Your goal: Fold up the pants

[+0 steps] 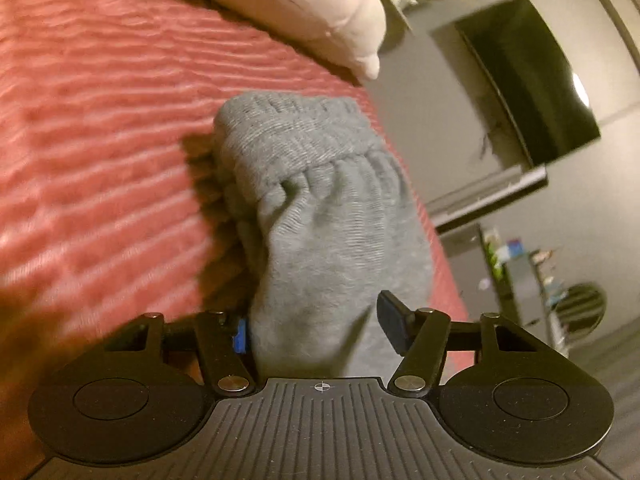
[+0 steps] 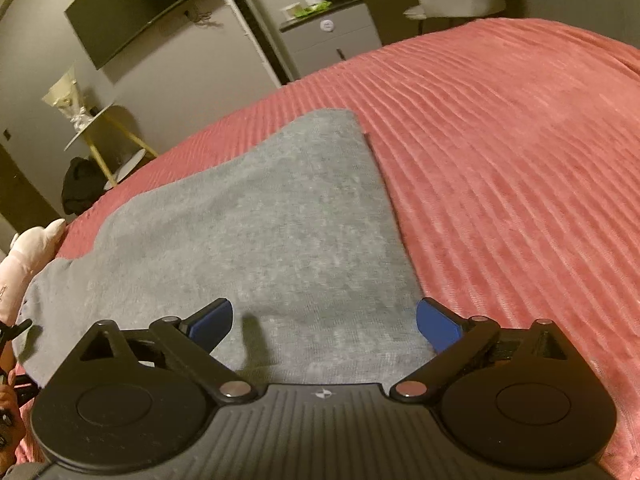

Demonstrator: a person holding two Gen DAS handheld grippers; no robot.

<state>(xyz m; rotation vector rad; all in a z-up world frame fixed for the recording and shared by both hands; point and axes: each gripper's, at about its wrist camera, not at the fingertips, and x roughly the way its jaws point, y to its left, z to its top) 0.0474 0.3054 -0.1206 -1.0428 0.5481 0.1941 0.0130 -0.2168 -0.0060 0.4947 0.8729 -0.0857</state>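
Grey sweatpants lie on a pink ribbed bedspread. In the left wrist view the pants' elastic waistband end (image 1: 304, 148) is bunched and lifted, and the cloth runs down between my left gripper's (image 1: 316, 324) blue pads (image 1: 390, 320), which stand apart around it without pinching. In the right wrist view the pants (image 2: 256, 216) lie flat and folded lengthwise, their straight edge on the right. My right gripper (image 2: 324, 320) hovers over their near end, open and empty, its blue fingertips (image 2: 436, 324) wide apart.
A pale pink pillow (image 1: 320, 12) lies at the bed's far edge, also in the right wrist view (image 2: 24, 256). Beyond the bed (image 2: 500, 152) are a wall television (image 2: 136, 12), a grey cabinet (image 2: 328, 40) and a small round side table (image 2: 100, 128).
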